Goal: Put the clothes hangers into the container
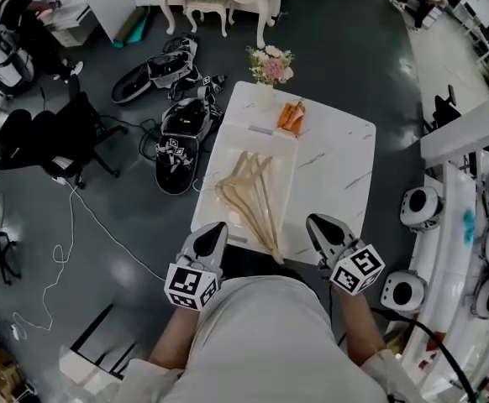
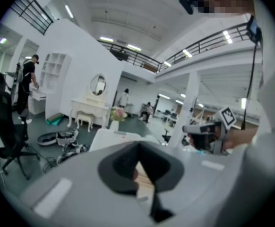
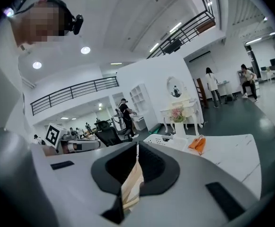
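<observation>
Counts: 1 counter [image 1: 337,162], 1 container [image 1: 265,145], 1 pile of wooden hangers [image 1: 249,196] (several, overlap blocks an exact count), 1 flower vase [image 1: 270,67], 1 orange item [image 1: 291,116], 2 grippers: left gripper [image 1: 218,227], right gripper [image 1: 313,222].

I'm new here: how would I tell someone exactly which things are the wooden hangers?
Find the white marble-look table standing on the dark floor. A long white container rests on its left half in the head view, and the wooden hangers lie piled in it. They are pale bare wood, unlike the orange item beside the flower vase at the far end.
</observation>
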`<state>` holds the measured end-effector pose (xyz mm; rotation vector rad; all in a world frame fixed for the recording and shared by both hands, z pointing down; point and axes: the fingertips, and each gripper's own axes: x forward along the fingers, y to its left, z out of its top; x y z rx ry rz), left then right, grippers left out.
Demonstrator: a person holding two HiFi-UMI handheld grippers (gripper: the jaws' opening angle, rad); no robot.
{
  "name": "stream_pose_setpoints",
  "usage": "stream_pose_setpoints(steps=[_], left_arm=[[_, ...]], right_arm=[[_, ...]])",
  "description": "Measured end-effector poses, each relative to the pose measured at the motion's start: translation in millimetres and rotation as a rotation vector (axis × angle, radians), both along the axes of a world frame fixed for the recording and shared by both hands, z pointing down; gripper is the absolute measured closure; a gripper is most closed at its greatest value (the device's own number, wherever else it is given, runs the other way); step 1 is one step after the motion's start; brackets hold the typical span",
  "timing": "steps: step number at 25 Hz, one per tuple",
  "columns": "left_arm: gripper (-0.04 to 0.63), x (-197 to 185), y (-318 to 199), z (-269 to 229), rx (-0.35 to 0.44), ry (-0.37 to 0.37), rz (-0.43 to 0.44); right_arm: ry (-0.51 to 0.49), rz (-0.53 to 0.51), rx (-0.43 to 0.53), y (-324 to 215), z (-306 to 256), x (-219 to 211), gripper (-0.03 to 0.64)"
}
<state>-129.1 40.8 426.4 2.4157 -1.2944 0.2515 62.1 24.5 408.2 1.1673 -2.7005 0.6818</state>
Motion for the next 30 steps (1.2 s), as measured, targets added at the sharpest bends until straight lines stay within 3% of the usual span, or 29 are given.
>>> stream_pose_setpoints(steps=[15,25,30], left_arm=[[0.595,45,58,-12,0.04,-0.053,-0.118],[0.595,36,80,-15,0.032,-0.043,-0.125],[0.595,32,79,-18,0.041,-0.038,-0.108]], right_arm=[[0.009,-0.143,0.012,45,8,47,0.604],[-0.037,-0.057,0.009,58,2,45,0.615],[-0.033,-0.062,0.013,60,-1,36,0.615]])
